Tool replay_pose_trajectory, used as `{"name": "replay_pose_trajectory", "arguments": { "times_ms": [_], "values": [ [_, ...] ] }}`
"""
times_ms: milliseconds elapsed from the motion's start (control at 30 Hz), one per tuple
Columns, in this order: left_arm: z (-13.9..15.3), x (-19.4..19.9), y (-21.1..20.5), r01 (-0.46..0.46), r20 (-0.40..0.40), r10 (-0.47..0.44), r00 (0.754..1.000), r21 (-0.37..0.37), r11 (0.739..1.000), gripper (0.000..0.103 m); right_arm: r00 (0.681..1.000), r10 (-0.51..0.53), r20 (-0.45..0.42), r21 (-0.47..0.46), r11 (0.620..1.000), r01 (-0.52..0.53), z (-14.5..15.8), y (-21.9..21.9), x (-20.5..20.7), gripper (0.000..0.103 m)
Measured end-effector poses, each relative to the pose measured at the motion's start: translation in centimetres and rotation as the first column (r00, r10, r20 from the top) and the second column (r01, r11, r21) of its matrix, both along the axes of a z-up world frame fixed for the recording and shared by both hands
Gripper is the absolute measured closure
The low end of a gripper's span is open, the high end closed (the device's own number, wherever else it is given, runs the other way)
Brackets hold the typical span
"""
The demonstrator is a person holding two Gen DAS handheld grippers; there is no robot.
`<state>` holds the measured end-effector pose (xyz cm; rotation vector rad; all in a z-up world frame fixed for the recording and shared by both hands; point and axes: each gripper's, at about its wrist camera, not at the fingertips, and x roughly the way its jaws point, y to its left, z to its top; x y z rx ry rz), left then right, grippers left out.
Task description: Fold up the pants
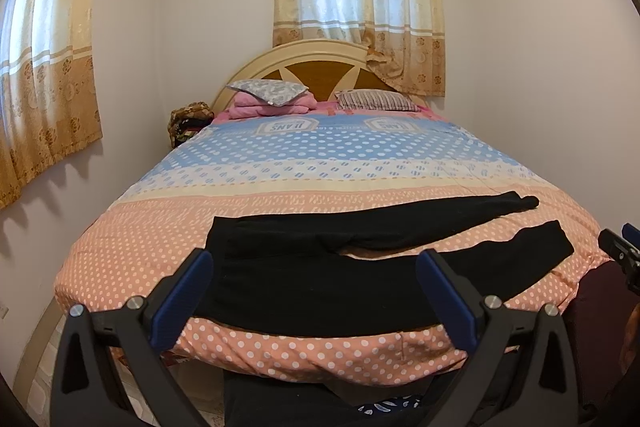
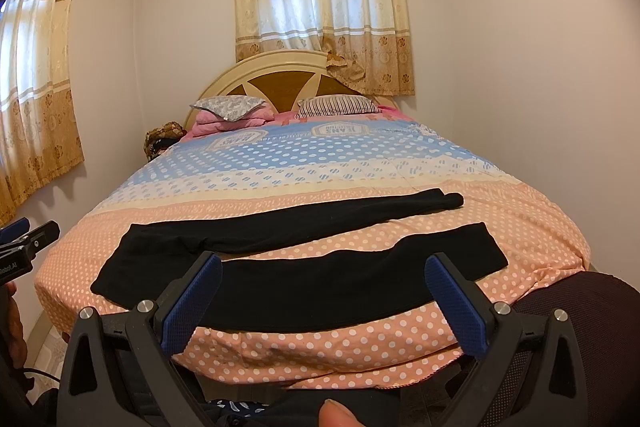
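Black pants (image 1: pixel 360 279) lie spread flat across the foot of the bed, waistband at the left, both legs running right and slightly apart. They also show in the right wrist view (image 2: pixel 304 283). My left gripper (image 1: pixel 316 263) is open and empty, held off the near bed edge in front of the waist end. My right gripper (image 2: pixel 324 267) is open and empty, in front of the near leg. The right gripper shows at the right edge of the left wrist view (image 1: pixel 622 255); the left gripper shows at the left edge of the right wrist view (image 2: pixel 24 239).
The bed (image 1: pixel 120 251) has a pink and blue dotted cover. Pillows (image 1: pixel 376 101) and a folded pink blanket (image 1: pixel 272 105) lie by the headboard. Walls stand close on both sides. A dark chair back (image 2: pixel 592 311) is at the near right.
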<state>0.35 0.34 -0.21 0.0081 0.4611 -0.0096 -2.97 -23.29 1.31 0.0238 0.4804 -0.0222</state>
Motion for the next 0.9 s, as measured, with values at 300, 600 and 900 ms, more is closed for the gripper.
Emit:
{"name": "replay_pose_trajectory", "arguments": {
  "times_ms": [300,600,900],
  "values": [
    [-0.03,0.02,0.11,-0.003,-0.002,0.003,1.000,-0.001,1.000,0.000,1.000,-0.005,-0.004,-0.003,1.000,0.005,-0.09,-0.02,0.05,0.001],
    [-0.11,0.12,0.34,-0.006,-0.006,0.006,1.000,-0.006,1.000,0.000,1.000,-0.012,-0.010,0.000,1.000,0.012,-0.23,-0.28,0.25,0.001],
    [-0.43,0.25,0.29,-0.008,-0.012,0.007,1.000,-0.007,1.000,0.000,1.000,-0.013,-0.017,0.004,1.000,0.013,-0.40,-0.34,0.38,0.001]
  ]
}}
